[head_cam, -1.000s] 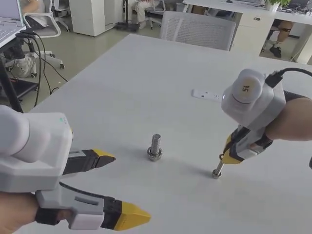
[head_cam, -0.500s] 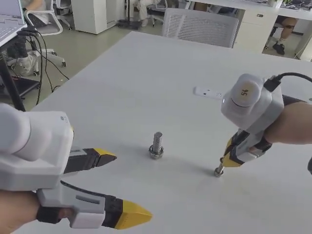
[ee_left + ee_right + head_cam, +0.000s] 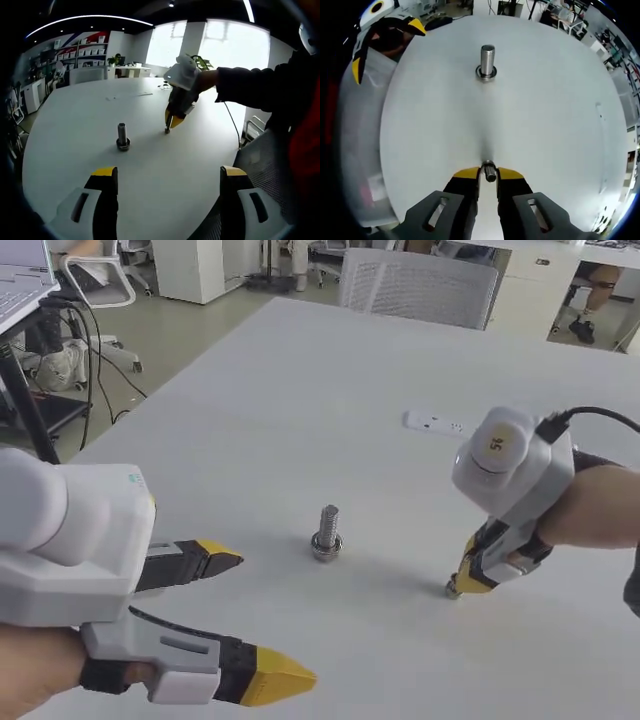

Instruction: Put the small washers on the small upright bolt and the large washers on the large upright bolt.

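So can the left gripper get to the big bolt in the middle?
Probably yes. The left gripper is open and points towards the big bolt, with just bare table between them.

Large bolt (image 3: 328, 523) upright, washers (image 3: 326, 551) at base; small bolt (image 3: 490, 173) apart.

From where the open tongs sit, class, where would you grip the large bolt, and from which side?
Probably the large bolt's bare upper shank, coming level from the left tongs' side: it stands upright and washers ring its base.
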Demonstrator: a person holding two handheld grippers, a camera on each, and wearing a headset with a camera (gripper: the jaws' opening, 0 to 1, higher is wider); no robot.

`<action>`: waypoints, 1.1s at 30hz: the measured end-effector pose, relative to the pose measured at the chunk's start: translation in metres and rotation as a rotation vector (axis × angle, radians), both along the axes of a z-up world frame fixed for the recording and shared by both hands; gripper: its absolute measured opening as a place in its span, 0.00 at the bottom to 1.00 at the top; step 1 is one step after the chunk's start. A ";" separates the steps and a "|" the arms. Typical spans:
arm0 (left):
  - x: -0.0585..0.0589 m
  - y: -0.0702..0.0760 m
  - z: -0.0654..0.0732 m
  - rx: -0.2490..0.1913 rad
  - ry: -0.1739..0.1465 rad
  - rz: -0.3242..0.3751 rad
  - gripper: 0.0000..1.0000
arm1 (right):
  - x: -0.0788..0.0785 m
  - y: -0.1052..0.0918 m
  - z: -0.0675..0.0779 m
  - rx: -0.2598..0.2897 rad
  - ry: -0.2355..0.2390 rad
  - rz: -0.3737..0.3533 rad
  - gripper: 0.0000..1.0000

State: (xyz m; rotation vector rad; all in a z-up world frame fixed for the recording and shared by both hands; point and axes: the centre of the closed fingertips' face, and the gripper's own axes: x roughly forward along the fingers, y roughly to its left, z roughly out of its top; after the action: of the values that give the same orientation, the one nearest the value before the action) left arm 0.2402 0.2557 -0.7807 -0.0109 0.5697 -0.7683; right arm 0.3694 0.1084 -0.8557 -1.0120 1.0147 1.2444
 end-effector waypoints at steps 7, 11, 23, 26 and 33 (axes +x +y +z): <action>0.000 0.000 -0.001 0.002 0.003 0.001 0.84 | 0.001 0.000 -0.004 0.002 0.010 -0.007 0.14; 0.000 0.001 -0.001 0.002 0.006 0.002 0.84 | 0.001 0.000 -0.007 0.001 0.014 -0.011 0.14; 0.000 0.000 -0.001 0.003 0.007 0.000 0.84 | 0.002 0.000 -0.007 0.006 0.015 -0.015 0.14; 0.000 0.000 -0.001 0.003 0.007 0.000 0.84 | 0.001 0.000 -0.007 0.008 0.015 -0.016 0.15; 0.000 -0.001 -0.001 0.004 0.007 -0.003 0.84 | -0.001 0.002 -0.004 0.018 0.011 -0.019 0.19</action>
State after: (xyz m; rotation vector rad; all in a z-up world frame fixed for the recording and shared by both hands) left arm 0.2402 0.2547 -0.7820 -0.0090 0.5775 -0.7707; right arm 0.3689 0.1104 -0.8601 -0.9803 1.0176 1.2428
